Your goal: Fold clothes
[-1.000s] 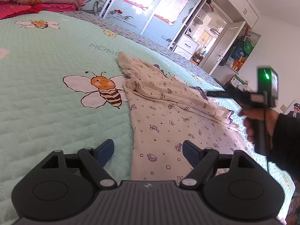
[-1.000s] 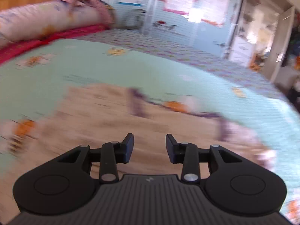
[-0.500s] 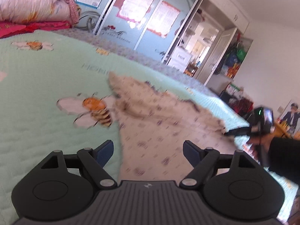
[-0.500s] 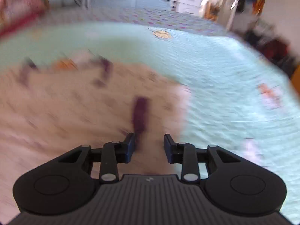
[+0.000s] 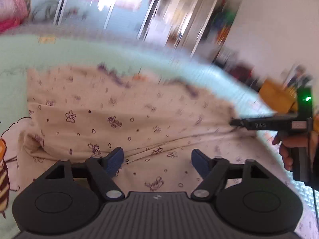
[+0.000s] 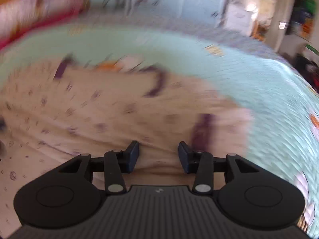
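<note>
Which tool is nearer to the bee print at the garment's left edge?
Left. The left tool is open over the cream garment, just right of the bee print. The right tool points at the garment's far right edge, across the garment from the bee.

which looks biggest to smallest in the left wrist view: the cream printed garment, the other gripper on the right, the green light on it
1. cream printed garment, spread across most of the frame
2. right gripper with its handle, at the right edge
3. green light, a small dot

Apparent sizes only; the fisheye distorts them.
</note>
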Demonstrator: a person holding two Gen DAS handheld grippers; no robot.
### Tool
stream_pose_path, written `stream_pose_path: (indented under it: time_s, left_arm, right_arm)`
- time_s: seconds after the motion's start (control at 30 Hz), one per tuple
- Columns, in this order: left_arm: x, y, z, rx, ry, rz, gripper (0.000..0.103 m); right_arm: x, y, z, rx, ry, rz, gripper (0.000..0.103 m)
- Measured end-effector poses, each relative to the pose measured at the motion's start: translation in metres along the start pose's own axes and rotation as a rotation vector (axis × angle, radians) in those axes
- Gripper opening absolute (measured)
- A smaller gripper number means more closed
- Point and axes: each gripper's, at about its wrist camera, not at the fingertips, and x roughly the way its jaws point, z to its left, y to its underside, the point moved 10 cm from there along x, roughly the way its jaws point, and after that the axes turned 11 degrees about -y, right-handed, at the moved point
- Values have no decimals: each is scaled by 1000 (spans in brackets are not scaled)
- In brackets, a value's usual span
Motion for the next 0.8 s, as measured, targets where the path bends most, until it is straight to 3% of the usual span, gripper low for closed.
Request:
stream_pose_path:
  time_s: [0.1,0.23,0.47,0.67,0.8]
  left_arm:
    - [1,1,4,-36,24,-15,79]
    - [1,2,-2,-9,7,-26,79]
    - [-3,6,2,-8,9,-31,79]
    - [-1,7,0,15,-3,-36,80]
    - [0,8,-2,30,-15,-35,81]
  right_arm:
    - [-12,1,4,11,-36,-35,48]
    - [-40,6,15,63,-119,-92,50]
    - [-15,10,25,-29,-235,-58,49]
    - [5,-4,-8,-47,-334,-59,50]
    - [16,-13,-9,-60,-448,-40,50]
